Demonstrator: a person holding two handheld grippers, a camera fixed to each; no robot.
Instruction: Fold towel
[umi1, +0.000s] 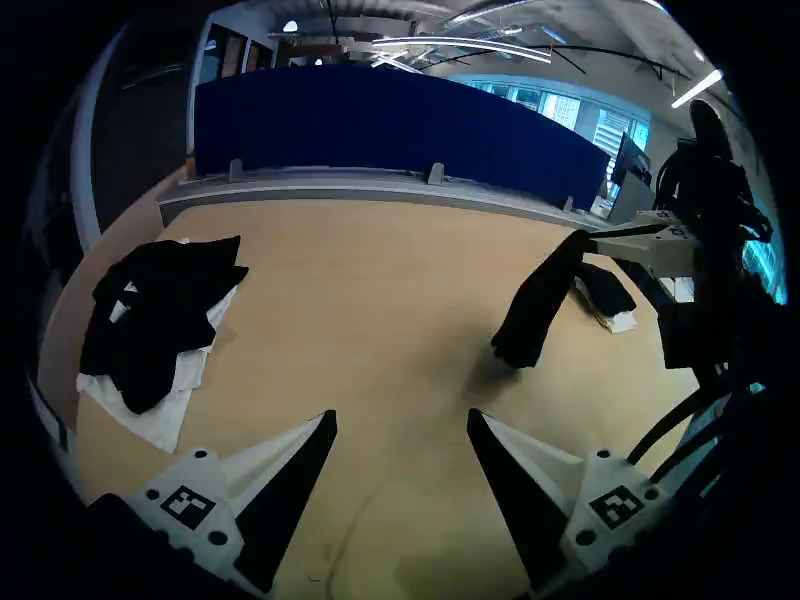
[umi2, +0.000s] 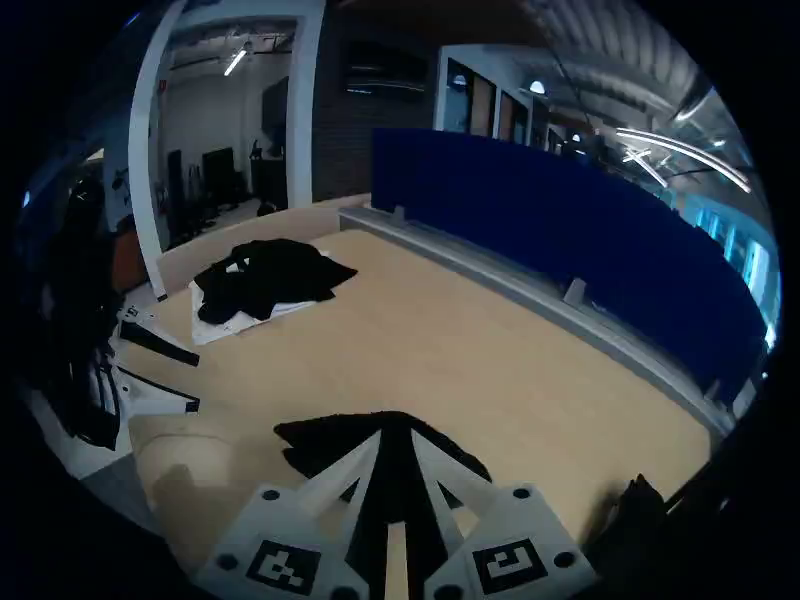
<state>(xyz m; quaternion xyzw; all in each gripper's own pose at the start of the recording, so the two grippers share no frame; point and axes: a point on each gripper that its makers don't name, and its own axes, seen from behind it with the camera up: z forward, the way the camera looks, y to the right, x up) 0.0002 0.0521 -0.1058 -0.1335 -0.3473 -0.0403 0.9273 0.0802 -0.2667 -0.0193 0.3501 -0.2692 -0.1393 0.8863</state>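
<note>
My left claw (umi1: 400, 432) at 6 o'clock is spread wide and holds nothing. Bare bench (umi1: 380, 290) lies straight ahead with lots of free room. My right claw (umi2: 397, 433) is pinched narrow on the black towel (umi2: 312, 445). In the left gripper view that towel hangs from the right claw at 3 o'clock, its low end down by the bench top. A pile of black and white cloths (umi1: 150, 320) sits at 9 o'clock, close to the bench's left edge. A small folded stack (umi1: 612, 298) lies just behind the hanging towel, partly hidden. The blue divider (umi1: 400, 120) runs along the far edge at 12. The rig at 3–4 o'clock is dark and hard to make out.
</note>
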